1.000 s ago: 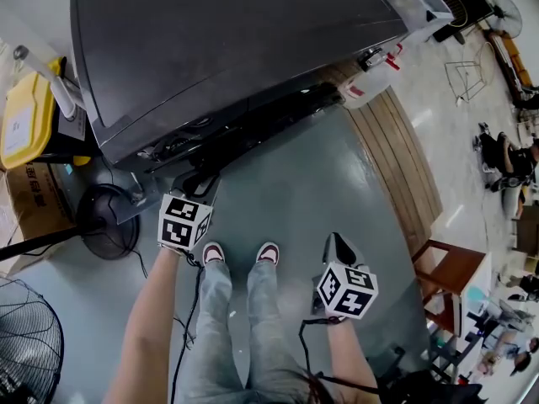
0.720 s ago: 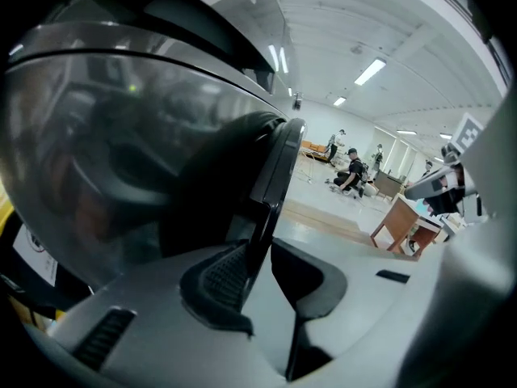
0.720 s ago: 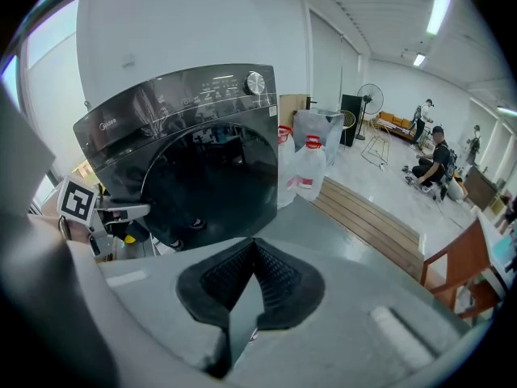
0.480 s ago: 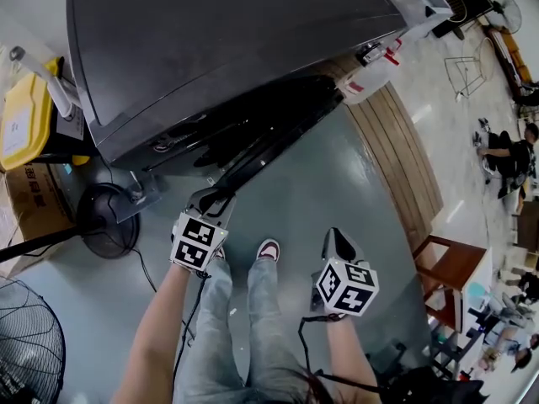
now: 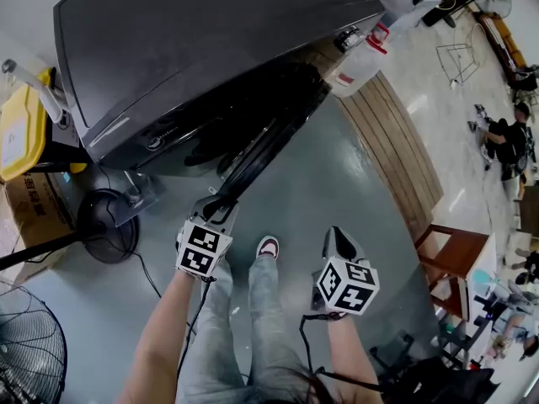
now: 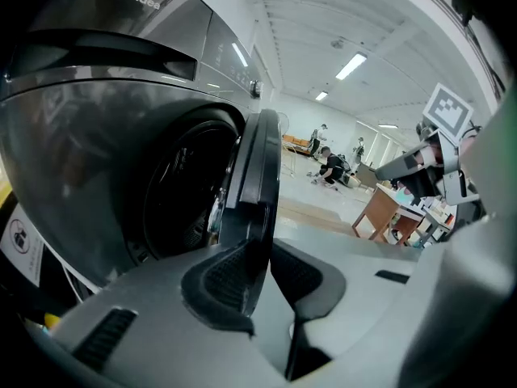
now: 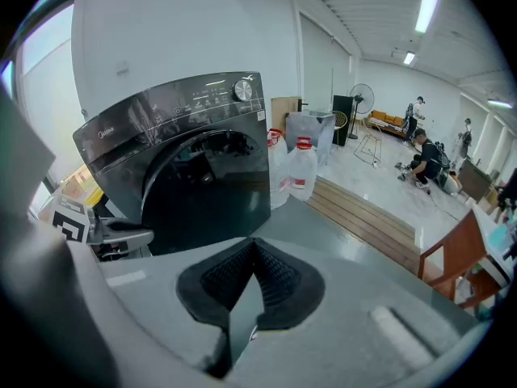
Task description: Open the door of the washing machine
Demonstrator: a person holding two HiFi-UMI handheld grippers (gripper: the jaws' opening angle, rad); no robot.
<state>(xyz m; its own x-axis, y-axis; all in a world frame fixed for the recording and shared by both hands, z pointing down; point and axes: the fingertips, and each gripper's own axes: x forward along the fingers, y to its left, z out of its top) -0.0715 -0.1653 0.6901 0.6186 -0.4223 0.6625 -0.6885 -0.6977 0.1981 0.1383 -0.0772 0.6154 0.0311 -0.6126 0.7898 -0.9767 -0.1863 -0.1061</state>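
Note:
The dark grey washing machine fills the top of the head view. Its round door stands swung partly out from the drum opening. My left gripper has just been closing its jaws and is shut on the door's free edge. In the left gripper view the edge runs straight between the two black pads. My right gripper hangs lower right, apart from the machine. It is shut, its pads meeting at the tip with nothing between them. The right gripper view shows the machine and the left gripper.
A yellow container, a cardboard box and a fan base stand left of the machine. A floor fan is at lower left. Plastic jugs and a wooden platform lie to the right, a wooden chair beyond.
The door has swung further out from the machine. My left gripper has moved back toward my feet with the door's edge in it. The right gripper has stayed put.

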